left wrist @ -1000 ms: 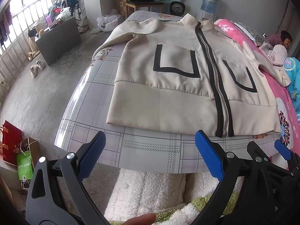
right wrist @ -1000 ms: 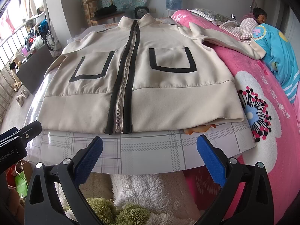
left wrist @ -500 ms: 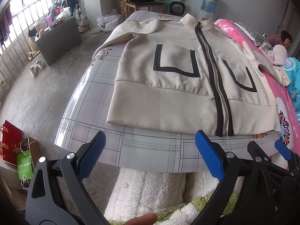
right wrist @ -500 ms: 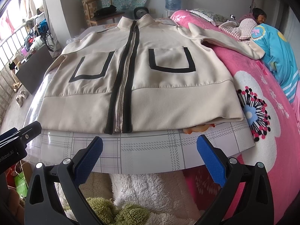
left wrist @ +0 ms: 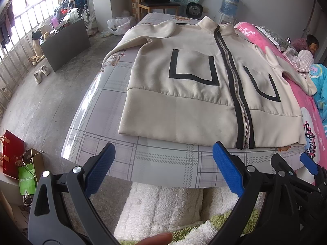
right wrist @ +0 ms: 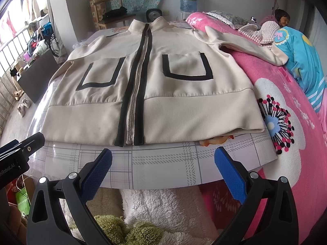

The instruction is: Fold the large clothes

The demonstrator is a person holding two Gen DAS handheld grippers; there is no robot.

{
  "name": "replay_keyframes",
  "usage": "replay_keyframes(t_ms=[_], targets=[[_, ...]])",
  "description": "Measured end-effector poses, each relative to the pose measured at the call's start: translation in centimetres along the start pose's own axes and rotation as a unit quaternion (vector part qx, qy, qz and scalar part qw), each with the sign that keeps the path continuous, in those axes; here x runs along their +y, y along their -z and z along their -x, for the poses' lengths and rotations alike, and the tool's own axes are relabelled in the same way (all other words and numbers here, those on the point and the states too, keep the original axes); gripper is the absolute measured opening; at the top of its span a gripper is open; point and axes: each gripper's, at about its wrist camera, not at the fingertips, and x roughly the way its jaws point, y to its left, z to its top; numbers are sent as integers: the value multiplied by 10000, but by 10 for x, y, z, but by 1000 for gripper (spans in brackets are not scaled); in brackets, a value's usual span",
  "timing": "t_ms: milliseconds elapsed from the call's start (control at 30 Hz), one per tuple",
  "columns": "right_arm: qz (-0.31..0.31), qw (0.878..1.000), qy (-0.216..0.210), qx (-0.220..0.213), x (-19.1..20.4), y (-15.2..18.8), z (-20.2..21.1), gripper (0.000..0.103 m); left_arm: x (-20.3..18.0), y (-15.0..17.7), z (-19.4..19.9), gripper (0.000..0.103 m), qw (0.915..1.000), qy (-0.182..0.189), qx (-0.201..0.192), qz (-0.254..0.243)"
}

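A cream zip-up jacket (left wrist: pixel 184 106) (right wrist: pixel 173 110) with black pocket outlines and a black zipper band lies flat, front up, on a checked table cover (left wrist: pixel 163 161) (right wrist: pixel 163 163). Its hem faces me. One sleeve (right wrist: pixel 251 45) reaches onto the pink bedspread, the other sleeve (left wrist: pixel 143 34) runs toward the far left table edge. My left gripper (left wrist: pixel 163 169) hangs open just short of the near table edge, below the hem's left half. My right gripper (right wrist: pixel 163 169) is open too, below the zipper end. Neither touches the jacket.
A pink flowered bedspread (right wrist: pixel 286 106) adjoins the table on the right, with a person (right wrist: pixel 282 18) lying at its far end. White and green fluffy fabric (right wrist: pixel 153 214) sits below the table edge. Paper bags (left wrist: pixel 18 169), a dark cabinet (left wrist: pixel 65 42) and shoes (left wrist: pixel 40 73) stand on the floor left.
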Motion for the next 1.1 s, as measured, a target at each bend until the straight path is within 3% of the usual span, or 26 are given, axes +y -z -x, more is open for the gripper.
replay_keyframes(t_ms=[1100], targets=[[13, 10000, 25, 5, 3, -7, -1, 98, 5, -3, -12, 92, 10000, -91, 32, 19]])
